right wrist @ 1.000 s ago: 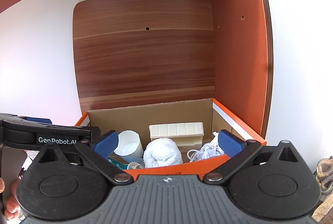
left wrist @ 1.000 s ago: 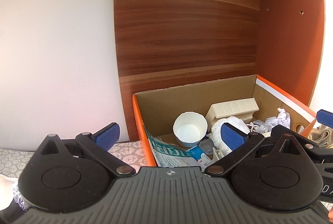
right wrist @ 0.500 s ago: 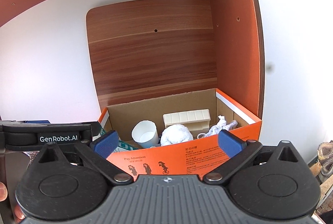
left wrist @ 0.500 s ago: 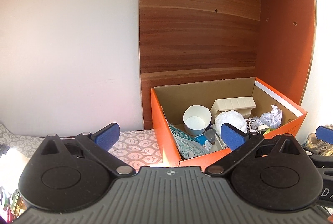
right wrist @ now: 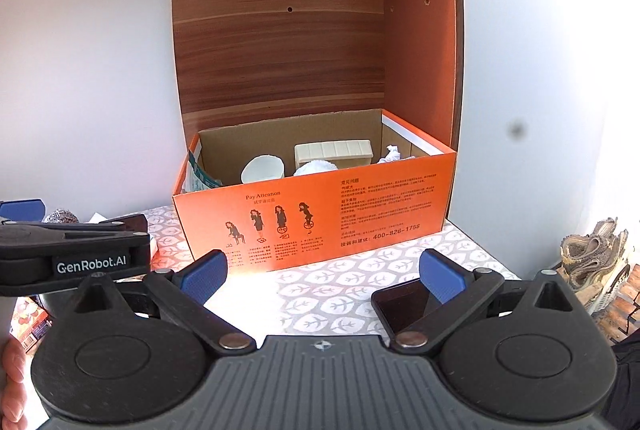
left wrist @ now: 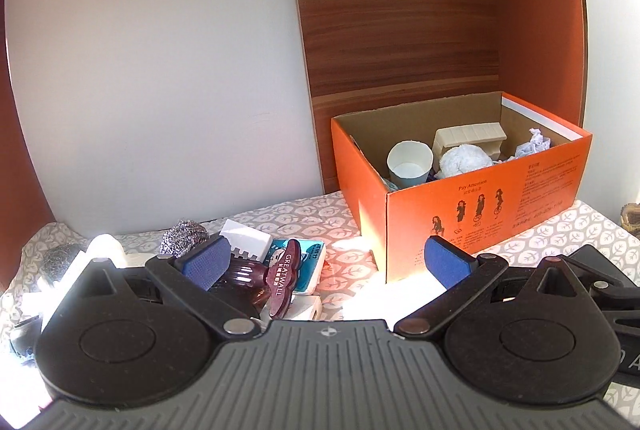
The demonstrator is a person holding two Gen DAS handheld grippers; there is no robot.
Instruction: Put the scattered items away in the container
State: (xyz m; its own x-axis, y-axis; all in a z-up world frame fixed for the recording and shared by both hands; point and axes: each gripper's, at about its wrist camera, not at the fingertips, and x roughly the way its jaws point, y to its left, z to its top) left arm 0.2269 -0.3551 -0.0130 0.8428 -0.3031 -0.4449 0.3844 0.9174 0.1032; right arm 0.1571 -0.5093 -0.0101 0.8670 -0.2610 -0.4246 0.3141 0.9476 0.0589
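Presently, both claws are recorded as spread apart and empty. The left gripper point(left wrist: 327, 262) is held over the table beside the orange box point(left wrist: 480, 206), on its left; the right gripper point(right wrist: 324, 270) is held in front of the box's long printed face.

Contents already lodged in the box: a paper cup point(left wrist: 409, 164), a rolled white cloth point(left wrist: 464, 159), a cream slatted block point(left wrist: 468, 138) and crumpled white paper point(left wrist: 534, 142).

Items still loose, all to the left of the box on the leaf-patterned cloth point(left wrist: 312, 218): a steel scourer point(left wrist: 184, 236), a white block point(left wrist: 246, 242), a blue-and-white packet point(left wrist: 308, 264) and a maroon clip point(left wrist: 282, 280). A dark phone point(right wrist: 404, 304) is noted in front of the box, just under the right gripper's right finger.

Step in hand, as judged: the next loose item is to be selected. It is best done if one item is singled out of the heap, the left claw is lowered squarely astride it, and neighbours are not dragged along. The clip, lying uppermost, is judged the easiest hold.

Legible writing: "GREATWALL" on the clip; "Pay Attention" and "400-826-1758" on the box, with Chinese text too small to be read; "GenRobot.AI" on the left gripper's body as seen in the right view.
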